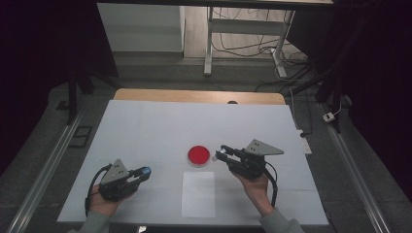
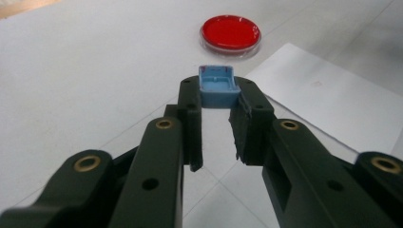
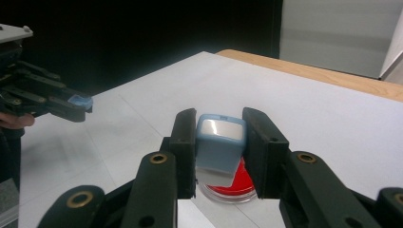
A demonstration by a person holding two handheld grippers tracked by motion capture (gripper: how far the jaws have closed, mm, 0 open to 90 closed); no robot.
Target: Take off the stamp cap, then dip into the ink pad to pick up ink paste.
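Both tools are busy holding something. From the high view, the left tool (image 1: 141,173) sits low on the left of the white worktop (image 1: 145,131) and pinches a small blue cap (image 1: 145,171) at its tip. The right tool (image 1: 224,154) is on the other side, just beside the red dish (image 1: 198,155), and it grips a little pale piece (image 1: 217,157). A white paper sheet (image 1: 198,194) lies close to the person, between the two hands. The two pieces are well apart, so I think they have been picked up but not yet brought together.

Looking along the left tool (image 2: 219,118), the jaws are squeezed onto the blue cap (image 2: 218,88). It is light blue, boxy and hollow, with its open side facing up. The red dish (image 2: 231,34) is farther off, and the paper sheet (image 2: 328,99) is to the right.

Looking along the right tool (image 3: 219,142), the jaws clamp a blue-grey block (image 3: 219,142) with a shiny silver face and rounded corners. It hangs right over the red dish (image 3: 233,190). The blue cap (image 3: 81,101) waits far off at the left.
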